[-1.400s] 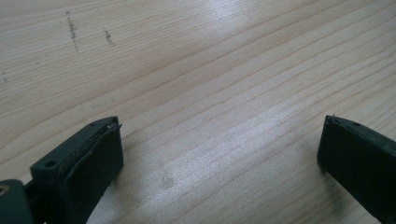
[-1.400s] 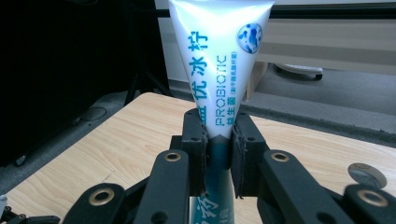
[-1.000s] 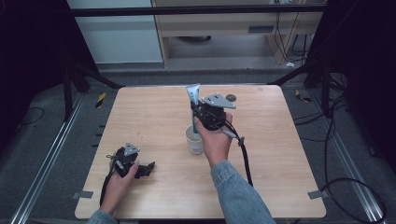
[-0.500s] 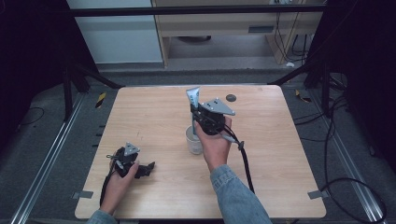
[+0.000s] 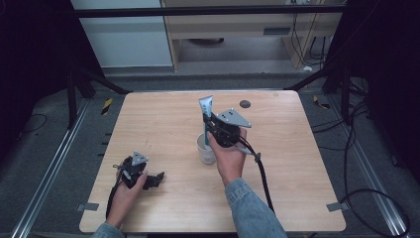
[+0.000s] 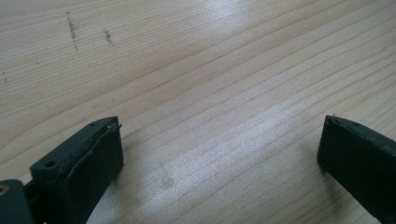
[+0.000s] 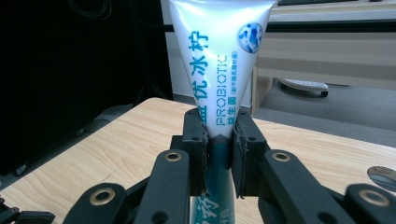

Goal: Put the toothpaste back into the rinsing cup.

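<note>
The right tool [image 5: 210,120] is clenched on a white tube [image 5: 206,107] printed with teal lettering. In the right gripper view the two black jaws pinch the tube [image 7: 219,88] on both sides at its narrow lower part, and the broad flat end fans out above them. The tube stands nearly upright, its wide end topmost. Seen from the high view, it is held over the middle of the wooden bench [image 5: 297,163], just behind and above a white cup [image 5: 205,148] that stands on the bench. The person's right hand [image 5: 229,156] wraps the tool's body right beside the cup, on its right, and a black cable trails from the hand toward the near edge of the bench.

Far behind the cup, near the bench's back edge, lies a small dark round disc [image 5: 244,104]; its rim also shows at the right edge of the right gripper view [image 7: 382,177].

The left tool [image 5: 157,179] rests on the bench well to the left of the cup and nearer the person, held in the left hand [image 5: 128,186]. Its jaws are released and spread wide in the left gripper view [image 6: 219,168], with only bare wood grain between them.
</note>
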Demonstrator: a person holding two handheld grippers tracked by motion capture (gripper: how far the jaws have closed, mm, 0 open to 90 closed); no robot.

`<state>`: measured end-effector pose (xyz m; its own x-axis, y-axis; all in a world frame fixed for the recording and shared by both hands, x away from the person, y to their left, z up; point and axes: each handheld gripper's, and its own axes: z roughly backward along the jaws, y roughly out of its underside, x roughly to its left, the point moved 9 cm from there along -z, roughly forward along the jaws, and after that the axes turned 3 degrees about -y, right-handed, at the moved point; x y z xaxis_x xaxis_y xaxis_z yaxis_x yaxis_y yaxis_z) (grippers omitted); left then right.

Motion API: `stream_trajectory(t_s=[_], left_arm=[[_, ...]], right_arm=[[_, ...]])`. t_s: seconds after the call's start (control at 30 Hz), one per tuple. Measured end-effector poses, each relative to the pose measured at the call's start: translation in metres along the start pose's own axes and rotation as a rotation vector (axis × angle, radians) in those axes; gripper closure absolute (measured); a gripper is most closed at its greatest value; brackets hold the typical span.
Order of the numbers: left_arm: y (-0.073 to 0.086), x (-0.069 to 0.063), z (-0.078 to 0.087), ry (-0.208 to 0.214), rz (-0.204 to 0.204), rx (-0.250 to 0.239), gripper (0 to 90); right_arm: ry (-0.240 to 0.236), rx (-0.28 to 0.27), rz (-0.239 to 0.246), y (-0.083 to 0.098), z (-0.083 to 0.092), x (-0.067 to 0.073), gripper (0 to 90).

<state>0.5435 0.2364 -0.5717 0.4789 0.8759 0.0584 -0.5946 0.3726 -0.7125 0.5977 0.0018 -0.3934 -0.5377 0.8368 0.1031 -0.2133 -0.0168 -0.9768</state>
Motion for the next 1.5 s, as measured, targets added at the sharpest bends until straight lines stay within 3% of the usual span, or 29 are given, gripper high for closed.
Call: stream_trajectory(t_s=[0.6, 0.9, 1.5], left_arm=[[0.000, 0.000, 0.000, 0.000, 0.000, 0.000, 0.0], [0.000, 0.000, 0.000, 0.000, 0.000, 0.000, 0.0], [0.000, 0.000, 0.000, 0.001, -0.001, 0.000, 0.0]], right_arm=[[-0.004, 0.000, -0.007, 0.008, 0.002, -0.001, 77.8], [-0.011, 0.023, -0.014, 0.024, -0.001, -0.001, 77.7], [-0.010, 0.013, -0.028, 0.040, -0.007, -0.003, 77.7]])
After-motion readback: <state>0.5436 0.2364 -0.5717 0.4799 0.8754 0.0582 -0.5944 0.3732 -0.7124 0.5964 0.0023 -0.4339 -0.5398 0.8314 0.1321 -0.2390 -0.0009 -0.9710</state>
